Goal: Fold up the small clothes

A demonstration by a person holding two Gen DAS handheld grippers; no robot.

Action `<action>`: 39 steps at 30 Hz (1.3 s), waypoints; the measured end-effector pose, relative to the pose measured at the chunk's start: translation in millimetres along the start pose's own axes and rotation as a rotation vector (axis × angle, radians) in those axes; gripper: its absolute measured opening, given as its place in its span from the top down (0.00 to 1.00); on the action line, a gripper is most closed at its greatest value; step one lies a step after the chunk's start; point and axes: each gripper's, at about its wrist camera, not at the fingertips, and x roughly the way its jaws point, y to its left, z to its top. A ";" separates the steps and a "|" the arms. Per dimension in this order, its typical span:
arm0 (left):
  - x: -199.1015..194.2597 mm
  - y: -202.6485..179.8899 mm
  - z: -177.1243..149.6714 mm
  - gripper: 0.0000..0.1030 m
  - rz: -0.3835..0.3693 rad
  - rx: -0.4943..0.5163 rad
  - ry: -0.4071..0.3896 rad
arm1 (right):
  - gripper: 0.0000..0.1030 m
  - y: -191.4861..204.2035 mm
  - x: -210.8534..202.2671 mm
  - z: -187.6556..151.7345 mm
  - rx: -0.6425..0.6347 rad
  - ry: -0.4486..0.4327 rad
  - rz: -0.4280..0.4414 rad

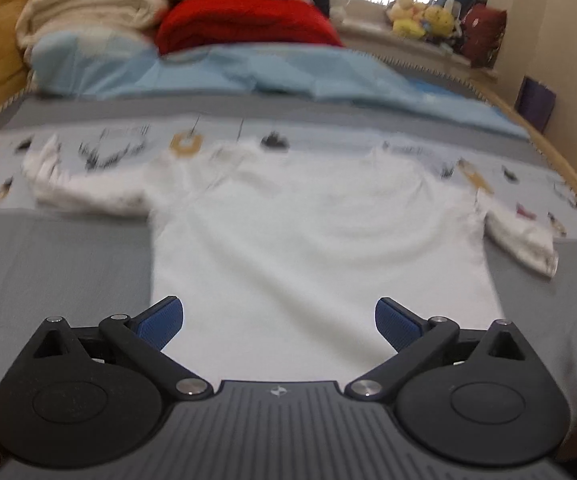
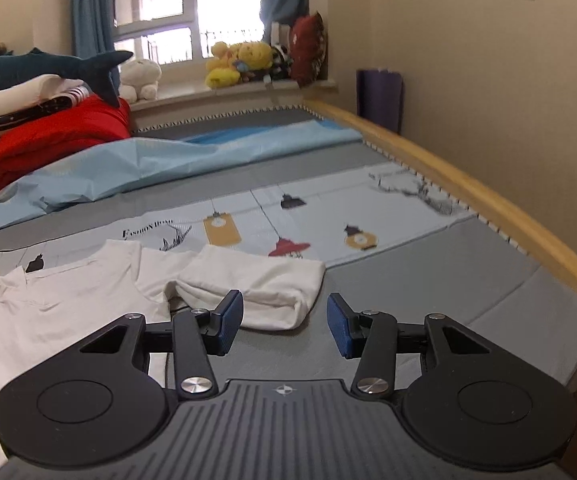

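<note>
While both hand-held grippers, left (image 1: 279, 322) and right (image 2: 285, 326), hang open and empty over the shirt (image 1: 320, 248), you risk a crooked fold. Its right sleeve (image 2: 256, 284) lies bunched; pinch only the top layer and it drags crooked across the bed (image 2: 428, 312).

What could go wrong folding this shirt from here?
1. The right sleeve is doubled over and bunched; folding as it lies may trap a lump.
2. The left sleeve looks crumpled too, so the two sides could fold unevenly.
3. Both tongs, left and right, are open and hold nothing; a pinch on the flat shirt might also catch the bedsheet under it.
</note>
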 end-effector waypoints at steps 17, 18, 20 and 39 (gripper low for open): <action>106.3 -98.4 111.9 0.01 -0.123 -0.016 0.155 | 0.90 50.0 33.4 16.0 -0.101 0.064 0.092; 109.1 -99.1 114.2 0.01 -0.124 -0.010 0.157 | 0.89 51.9 42.6 20.4 -0.094 0.074 0.092; 116.7 -97.7 117.8 0.01 -0.121 -0.011 0.167 | 0.89 61.1 70.0 31.6 -0.119 0.082 0.090; 148.1 -30.9 113.1 0.01 -0.055 -0.111 0.296 | 0.49 148.8 286.9 17.0 -0.270 0.297 0.095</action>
